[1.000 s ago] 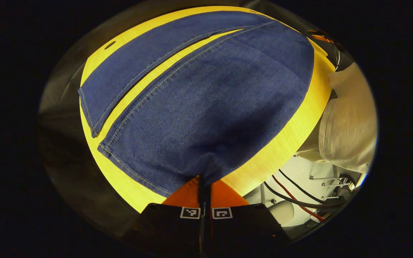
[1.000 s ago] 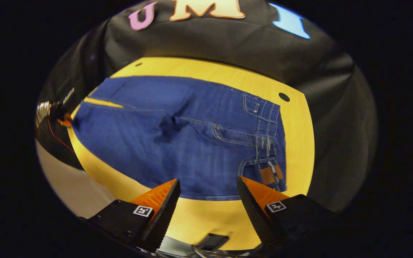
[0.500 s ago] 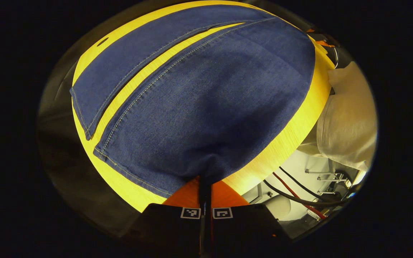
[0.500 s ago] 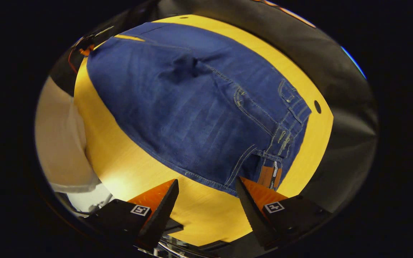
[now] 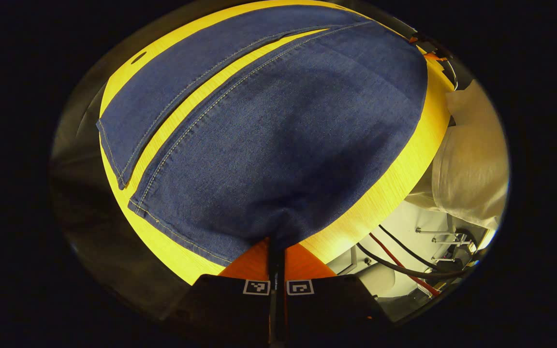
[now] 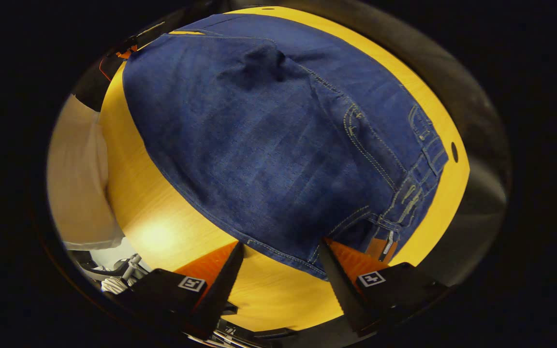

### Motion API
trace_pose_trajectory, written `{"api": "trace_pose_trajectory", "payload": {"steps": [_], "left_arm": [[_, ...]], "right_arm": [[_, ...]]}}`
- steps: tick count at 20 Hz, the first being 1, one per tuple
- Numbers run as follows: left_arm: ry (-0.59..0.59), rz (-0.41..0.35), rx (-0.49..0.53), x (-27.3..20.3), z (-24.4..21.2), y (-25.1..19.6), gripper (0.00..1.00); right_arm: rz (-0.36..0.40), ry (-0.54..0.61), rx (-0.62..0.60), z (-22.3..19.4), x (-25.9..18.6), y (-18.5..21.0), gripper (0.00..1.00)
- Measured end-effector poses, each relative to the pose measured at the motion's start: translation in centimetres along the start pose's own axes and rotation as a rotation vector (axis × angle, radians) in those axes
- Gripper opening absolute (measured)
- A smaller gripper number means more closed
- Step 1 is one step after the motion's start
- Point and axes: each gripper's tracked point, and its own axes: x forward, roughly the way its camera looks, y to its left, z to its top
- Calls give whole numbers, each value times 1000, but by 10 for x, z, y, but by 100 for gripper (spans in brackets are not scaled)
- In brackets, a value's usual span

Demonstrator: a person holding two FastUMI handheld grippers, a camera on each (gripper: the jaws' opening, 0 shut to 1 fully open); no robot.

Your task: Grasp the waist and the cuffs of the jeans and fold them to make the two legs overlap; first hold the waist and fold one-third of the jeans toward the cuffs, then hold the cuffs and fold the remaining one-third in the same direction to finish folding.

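Fingers of the left gripper point(image 5: 276, 244) pinch the near leg's cuff; right gripper point(image 6: 281, 261) fingers gape at the jeans' point(image 6: 278, 140) waist, legs running lengthwise along the counter point(image 6: 162, 232).

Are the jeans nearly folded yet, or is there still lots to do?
Lots left. The jeans lie spread flat on the yellow table, legs side by side with a strip of table between them, so no fold is made. Done so far: the left gripper is shut on the near leg's cuff end. In hand: the right gripper, open, is at the waist edge. Left: overlapping the legs, then both thirds.
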Motion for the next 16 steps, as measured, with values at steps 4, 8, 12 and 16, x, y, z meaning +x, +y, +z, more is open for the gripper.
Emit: {"api": "trace_pose_trajectory", "payload": {"steps": [4,8,12,16], "left_arm": [[4,3,-9,0,0,0,0],[2,14,-13,0,-1,0,0],[-7,34,-21,0,-1,0,0],[-12,27,-41,0,-1,0,0]], "right_arm": [[2,15,18,-1,3,-3,92],[-27,78,35,1,3,-11,89],[-137,42,53,1,3,-29,39],[-171,32,96,2,1,-30,12]]}}
